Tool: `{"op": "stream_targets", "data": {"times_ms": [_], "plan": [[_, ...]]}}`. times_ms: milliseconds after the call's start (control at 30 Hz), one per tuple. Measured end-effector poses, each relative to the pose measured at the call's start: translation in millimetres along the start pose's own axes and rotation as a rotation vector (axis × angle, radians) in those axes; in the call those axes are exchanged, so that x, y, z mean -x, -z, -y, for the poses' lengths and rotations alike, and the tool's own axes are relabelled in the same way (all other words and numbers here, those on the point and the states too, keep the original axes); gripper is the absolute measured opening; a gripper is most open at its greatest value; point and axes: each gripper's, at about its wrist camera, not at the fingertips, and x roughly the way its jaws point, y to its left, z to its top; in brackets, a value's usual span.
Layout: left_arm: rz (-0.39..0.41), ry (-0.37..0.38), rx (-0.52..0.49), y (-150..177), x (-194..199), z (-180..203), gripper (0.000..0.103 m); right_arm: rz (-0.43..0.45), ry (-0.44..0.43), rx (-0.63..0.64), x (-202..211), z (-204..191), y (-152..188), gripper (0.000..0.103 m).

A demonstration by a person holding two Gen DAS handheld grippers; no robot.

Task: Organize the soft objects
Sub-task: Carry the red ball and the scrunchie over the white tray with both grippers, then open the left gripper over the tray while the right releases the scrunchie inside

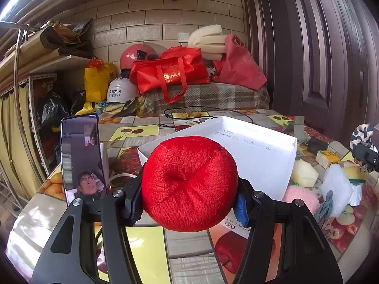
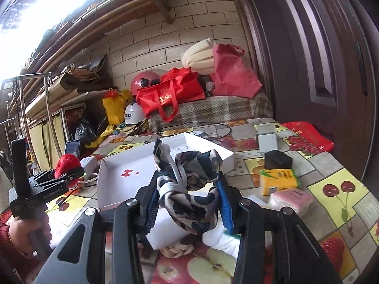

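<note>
A red plush ball (image 1: 189,182) fills the middle of the left wrist view, and my left gripper (image 1: 189,206) is shut on it, pads pressing its two sides. Just behind it lies a shallow white box (image 1: 255,151). My right gripper (image 2: 188,203) is shut on a knotted navy, white and beige patterned cloth (image 2: 189,189), lifted above the table in front of the white box (image 2: 142,163). The right wrist view also shows the left gripper (image 2: 68,177) at the far left with the red plush ball (image 2: 67,163), held by a hand. The right gripper (image 1: 364,156) and its cloth (image 1: 361,133) show at the left wrist view's right edge.
A phone (image 1: 81,156) stands propped at the table's left. Right of the box lie a pale yellow sponge (image 1: 304,172), a pink fluffy piece (image 1: 300,198) and white foam (image 1: 336,189). A yellow tissue pack (image 2: 278,181), pink pack (image 2: 292,200) and black box (image 2: 277,159) sit further right.
</note>
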Motion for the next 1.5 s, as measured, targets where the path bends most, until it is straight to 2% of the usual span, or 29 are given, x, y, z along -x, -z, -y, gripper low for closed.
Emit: {"op": "stream_targets", "data": {"times_ms": [300,600,733,933,1133,1267,1467,1500], "plan": [[-0.018,0.024,-0.005,-12.9,-31.8,1.5,0.060,-0.073,-0.099,0.078,-48.4,-63.6,8.2,0.044],[-0.038,-0.011,0.060,-22.2,-61.7,-11.2,0.061,-0.114,-0.121,-0.003,-91.8,-95.4,6.2,0.044],[-0.034,-0.007,0.097,-22.3,-61.9,-17.9,0.061,-0.123,-0.122,-0.086,-117.2,-91.3,2.4,0.044],[-0.034,-0.008,0.063,-23.4,-62.3,-12.3,0.061,-0.134,-0.120,-0.196,-143.6,-72.7,-2.6,0.044],[-0.090,0.000,0.017,-29.3,-87.5,3.5,0.061,-0.085,-0.023,-0.198,-143.7,-46.4,-10.8,0.044],[-0.140,-0.005,0.000,-33.8,-111.6,17.8,0.061,-0.087,0.061,-0.235,-148.7,-23.0,-13.9,0.044],[-0.154,-0.025,0.008,-34.8,-119.7,22.5,0.063,-0.100,0.056,-0.160,-153.0,-39.1,-16.3,0.045],[-0.152,-0.022,0.015,-34.8,-119.2,21.0,0.064,-0.098,0.059,-0.150,-153.6,-42.2,-16.8,0.047]]}}
